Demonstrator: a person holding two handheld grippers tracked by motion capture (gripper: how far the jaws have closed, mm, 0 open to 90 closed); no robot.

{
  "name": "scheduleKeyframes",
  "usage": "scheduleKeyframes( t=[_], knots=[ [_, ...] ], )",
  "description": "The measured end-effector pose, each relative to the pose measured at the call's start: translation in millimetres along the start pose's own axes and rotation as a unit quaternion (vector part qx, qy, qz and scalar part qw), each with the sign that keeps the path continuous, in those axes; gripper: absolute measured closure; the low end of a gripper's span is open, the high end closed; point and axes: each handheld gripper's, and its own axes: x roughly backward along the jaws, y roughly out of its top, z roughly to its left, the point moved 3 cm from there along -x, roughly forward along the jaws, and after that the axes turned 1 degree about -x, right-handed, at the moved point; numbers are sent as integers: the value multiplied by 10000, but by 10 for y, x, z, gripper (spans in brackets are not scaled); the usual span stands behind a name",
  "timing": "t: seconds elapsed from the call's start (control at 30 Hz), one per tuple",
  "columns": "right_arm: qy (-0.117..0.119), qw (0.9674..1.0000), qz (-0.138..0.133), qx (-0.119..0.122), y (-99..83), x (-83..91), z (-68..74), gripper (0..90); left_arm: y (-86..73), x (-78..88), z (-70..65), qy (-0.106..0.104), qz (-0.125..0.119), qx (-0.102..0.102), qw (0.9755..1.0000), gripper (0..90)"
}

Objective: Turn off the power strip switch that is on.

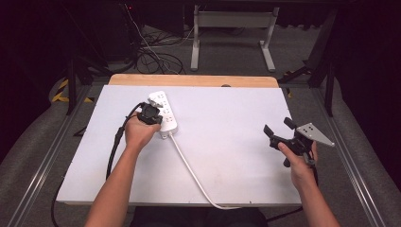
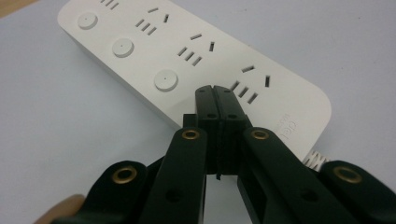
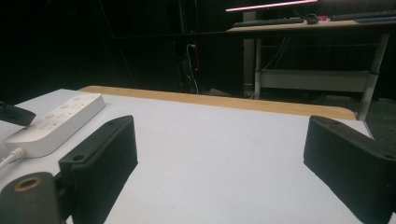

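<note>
In the high view the left claw and the hand behind it cover the near middle of the long white plastic power strip, so the sockets there are hidden, and the rest are too small to count. The strip's white cord runs off the near edge of the white tabletop and is lost in the dark below.

In the left gripper view the closed black jaws hide the strip's near corner, the grey lettering beside them is blurred and half covered, and the strip's far end is cut by the upper left of the frame.

In the right gripper view both jaws are cut by the bottom corners.
</note>
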Motion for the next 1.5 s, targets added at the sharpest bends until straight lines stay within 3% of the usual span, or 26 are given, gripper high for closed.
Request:
scheduleKeyframes(
  t=[0.27,0.4,0.6,0.67,0.77,1.13,1.33,1.5],
  knots=[
    [29,10000,-1,11,2,-9,19,101,58,-25,1,11,121,-27,9999,900],
    [36,10000,-14,-2,6,-8,29,101,46,-43,15,-109,163,125,9997,900],
    [54,10000,-27,-47,10,1,34,102,39,-61,13,-152,34,244,9996,900],
    [61,10000,-27,-45,12,2,38,102,46,-78,-21,-296,-40,329,9990,900],
    [61,10000,-36,-56,14,1,44,102,54,-81,-47,-106,-21,203,9997,900],
    [48,9999,-70,-91,24,25,35,102,32,-68,-56,-94,-46,324,9994,900],
    [65,9999,-77,-74,28,19,49,102,-27,-56,-50,-101,-250,393,9989,900],
    [66,9999,-94,-103,32,27,45,102,-41,-52,-54,-70,-280,375,9989,900]
  ],
)
